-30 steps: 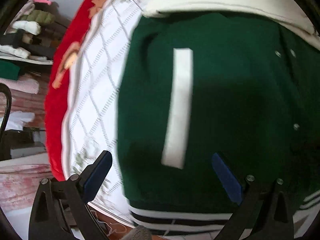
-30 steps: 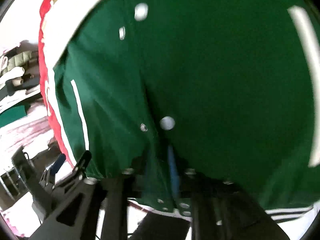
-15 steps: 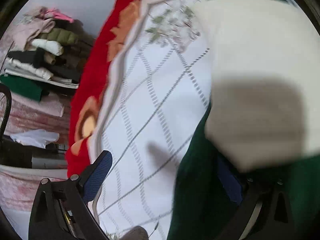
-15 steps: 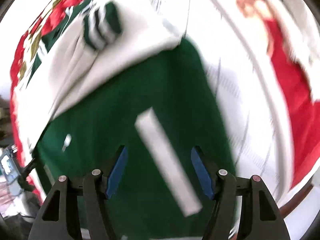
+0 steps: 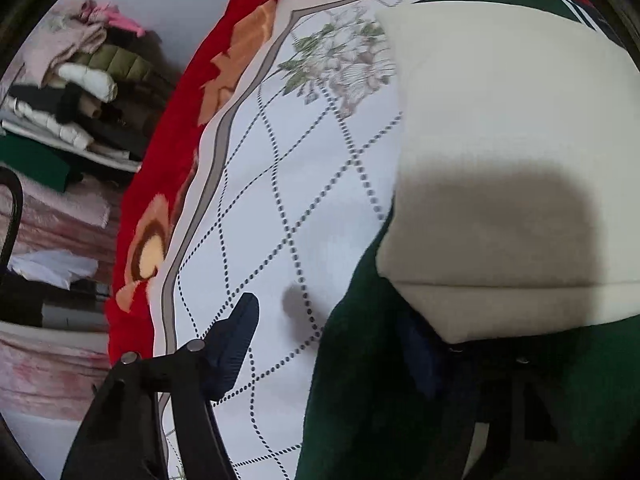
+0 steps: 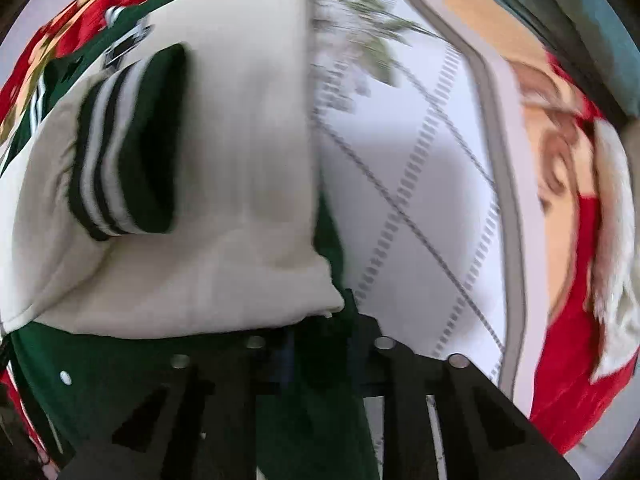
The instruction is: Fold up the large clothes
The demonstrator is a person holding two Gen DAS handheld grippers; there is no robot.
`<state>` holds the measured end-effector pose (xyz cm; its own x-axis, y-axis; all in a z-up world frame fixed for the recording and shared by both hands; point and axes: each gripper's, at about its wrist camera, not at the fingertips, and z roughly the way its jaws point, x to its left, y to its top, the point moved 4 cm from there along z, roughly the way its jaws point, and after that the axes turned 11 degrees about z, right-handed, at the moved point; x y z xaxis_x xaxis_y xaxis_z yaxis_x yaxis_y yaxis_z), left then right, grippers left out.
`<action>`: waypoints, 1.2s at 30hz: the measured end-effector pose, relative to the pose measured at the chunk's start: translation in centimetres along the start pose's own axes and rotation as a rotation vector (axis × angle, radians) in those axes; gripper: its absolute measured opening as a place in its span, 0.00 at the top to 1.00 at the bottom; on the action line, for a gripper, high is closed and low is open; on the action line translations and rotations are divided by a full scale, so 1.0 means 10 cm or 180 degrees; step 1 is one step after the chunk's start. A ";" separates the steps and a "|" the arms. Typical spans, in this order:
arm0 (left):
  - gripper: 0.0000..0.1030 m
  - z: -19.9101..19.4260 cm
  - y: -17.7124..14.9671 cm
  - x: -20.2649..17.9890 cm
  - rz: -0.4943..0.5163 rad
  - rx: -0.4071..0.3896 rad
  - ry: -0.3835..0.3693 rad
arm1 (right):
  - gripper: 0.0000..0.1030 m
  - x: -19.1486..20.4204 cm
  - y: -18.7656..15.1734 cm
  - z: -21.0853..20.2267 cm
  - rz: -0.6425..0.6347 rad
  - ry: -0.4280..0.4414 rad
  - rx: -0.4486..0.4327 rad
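A green varsity jacket [image 5: 380, 380] with cream sleeves [image 5: 500, 140] lies on a white quilted bedspread [image 5: 280, 200]. My left gripper [image 5: 332, 344] is open; its left finger [image 5: 232, 340] is over the bedspread and its right finger is tucked under the green jacket edge. In the right wrist view my right gripper [image 6: 320, 344] is shut on the jacket's green edge [image 6: 316, 420], just below the folded cream sleeve [image 6: 200, 280]. A striped green cuff [image 6: 128, 148] lies on that sleeve.
A red floral blanket [image 5: 168, 160] borders the bedspread on the left and also shows in the right wrist view [image 6: 580, 300]. A stack of folded clothes [image 5: 72, 92] sits on a shelf beyond the bed's left edge.
My right gripper has closed from open onto the jacket's edge at the sleeve. My left gripper has pushed a little further in along the jacket's left edge, still open.
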<state>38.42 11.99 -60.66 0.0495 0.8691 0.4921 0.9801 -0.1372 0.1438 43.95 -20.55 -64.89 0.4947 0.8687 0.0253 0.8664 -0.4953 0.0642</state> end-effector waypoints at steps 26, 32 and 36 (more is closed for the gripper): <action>0.14 -0.53 0.00 0.34 -0.0446 -0.0145 -0.0364 | 0.18 1.86 0.01 -0.65 0.0947 0.1303 -0.0093; 0.14 -0.54 0.42 0.25 -0.0436 -0.0304 -0.0264 | 0.59 2.02 0.59 0.14 0.0867 0.1327 0.0150; 0.14 -0.64 0.68 0.20 -0.0388 -0.0481 -0.0241 | 0.93 1.76 0.76 0.21 0.0973 0.1260 -0.0307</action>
<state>43.91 9.73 -53.17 -0.0478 0.9161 0.3981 0.9399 -0.0936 0.3283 59.41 -9.06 -66.02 0.6445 0.6307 0.4322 0.6666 -0.7404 0.0864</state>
